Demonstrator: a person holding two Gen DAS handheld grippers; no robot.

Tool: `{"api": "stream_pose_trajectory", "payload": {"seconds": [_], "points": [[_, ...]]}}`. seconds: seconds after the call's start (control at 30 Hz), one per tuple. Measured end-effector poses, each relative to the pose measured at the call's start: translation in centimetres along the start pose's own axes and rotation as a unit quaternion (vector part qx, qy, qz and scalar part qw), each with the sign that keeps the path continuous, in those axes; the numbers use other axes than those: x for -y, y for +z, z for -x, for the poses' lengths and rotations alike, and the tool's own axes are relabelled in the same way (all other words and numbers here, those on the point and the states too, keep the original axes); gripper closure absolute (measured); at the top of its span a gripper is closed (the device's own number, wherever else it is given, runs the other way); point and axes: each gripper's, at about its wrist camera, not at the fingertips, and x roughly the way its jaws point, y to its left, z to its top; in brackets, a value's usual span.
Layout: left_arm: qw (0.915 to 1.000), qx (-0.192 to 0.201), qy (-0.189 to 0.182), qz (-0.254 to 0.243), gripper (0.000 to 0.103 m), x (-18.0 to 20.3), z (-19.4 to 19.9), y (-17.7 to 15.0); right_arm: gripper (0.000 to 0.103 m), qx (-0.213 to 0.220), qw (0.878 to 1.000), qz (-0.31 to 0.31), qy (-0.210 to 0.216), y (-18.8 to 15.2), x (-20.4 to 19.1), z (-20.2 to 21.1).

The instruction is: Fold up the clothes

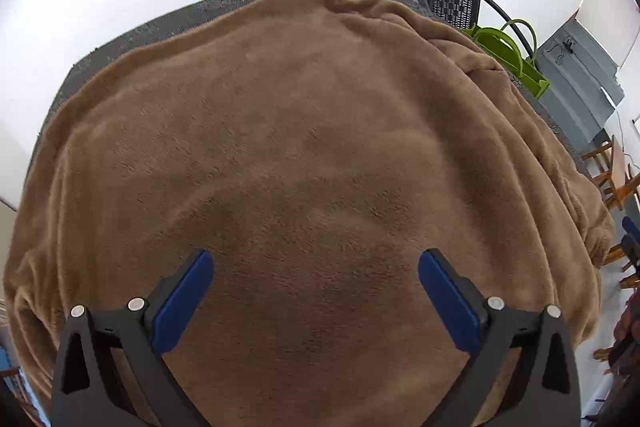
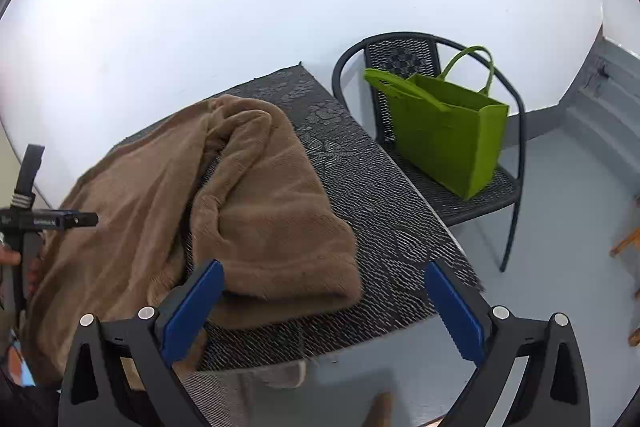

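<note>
While unfolded, brown garment (image 2: 256, 211) near table edge (image 2: 440, 227)

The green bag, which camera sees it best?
The right wrist view. There the green bag shows whole, standing upright on the black chair with both handles visible. In the left wrist view the bag is small at the edge, its lower part hidden behind the brown blanket.

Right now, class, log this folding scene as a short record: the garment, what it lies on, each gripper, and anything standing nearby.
garment: brown fleece, spread out, one part bunched
surface: dark woven mat
left gripper: open, over the fleece, holding nothing
right gripper: open, holding nothing, near the bunched edge
nearby: green bag upright on a black metal chair
</note>
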Motion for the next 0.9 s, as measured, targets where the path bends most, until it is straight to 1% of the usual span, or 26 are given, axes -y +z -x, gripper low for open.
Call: {"api": "stream_pose_trajectory", "payload": {"seconds": [0.1, 0.2, 0.37, 0.47, 0.5, 0.57, 0.63, 0.67, 0.73, 0.77, 0.83, 0.9], "points": [[0.9999, -0.008, 0.006, 0.006, 0.0, -0.1, -0.7, -0.1, 0.001, -0.004, 0.999, 0.034, -0.025, -0.8, -0.1, 0.3], [0.9997, -0.015, 0.003, 0.017, 0.0, -0.3, -1.0, -0.2, 0.001, -0.01, 0.997, 0.059, -0.056, -1.3, 0.3, -0.1], [0.9997, -0.017, 0.008, 0.013, 0.0, 0.1, -1.1, -0.3, 0.001, -0.002, 0.991, 0.094, -0.095, -1.6, -0.2, -2.0], [0.9995, -0.026, 0.014, 0.007, 0.0, 0.4, -1.3, -0.6, 0.003, 0.009, 0.988, 0.117, -0.096, -1.9, -0.8, -2.9], [0.9994, -0.029, 0.015, 0.006, 0.0, 0.4, -1.4, -0.7, 0.005, 0.014, 0.988, 0.122, -0.096, -1.8, -1.0, -3.1], [0.9993, -0.033, 0.017, 0.006, 0.0, 0.6, -1.6, -0.7, 0.014, 0.025, 0.986, 0.131, -0.095, -1.4, -1.4, -3.3], [0.9992, -0.035, 0.017, 0.008, 0.0, 0.7, -1.7, -0.8, 0.035, 0.026, 0.986, 0.136, -0.088, -1.2, -1.7, -3.9], [0.9992, -0.036, 0.017, 0.008, 0.0, 0.7, -1.8, -0.9, 0.04, 0.024, 0.987, 0.137, -0.085, -1.0, -1.8, -4.2], [0.9991, -0.037, 0.019, 0.007, 0.0, 0.8, -1.8, -1.0, 0.065, 0.019, 0.989, 0.132, -0.069, -0.8, -1.8, -4.6], [0.9991, -0.037, 0.02, 0.006, 0.0, 0.8, -1.8, -1.1, 0.073, 0.016, 0.99, 0.13, -0.061, -0.8, -1.9, -4.7], [0.9991, -0.036, 0.02, 0.006, 0.0, 0.7, -1.8, -1.2, 0.09, 0.019, 0.991, 0.116, -0.06, -0.3, -1.6, -4.6], [0.9991, -0.036, 0.02, 0.006, 0.0, 0.7, -1.7, -1.2, 0.092, 0.035, 0.993, 0.093, -0.068, 0.5, -0.8, -4.1]]}}
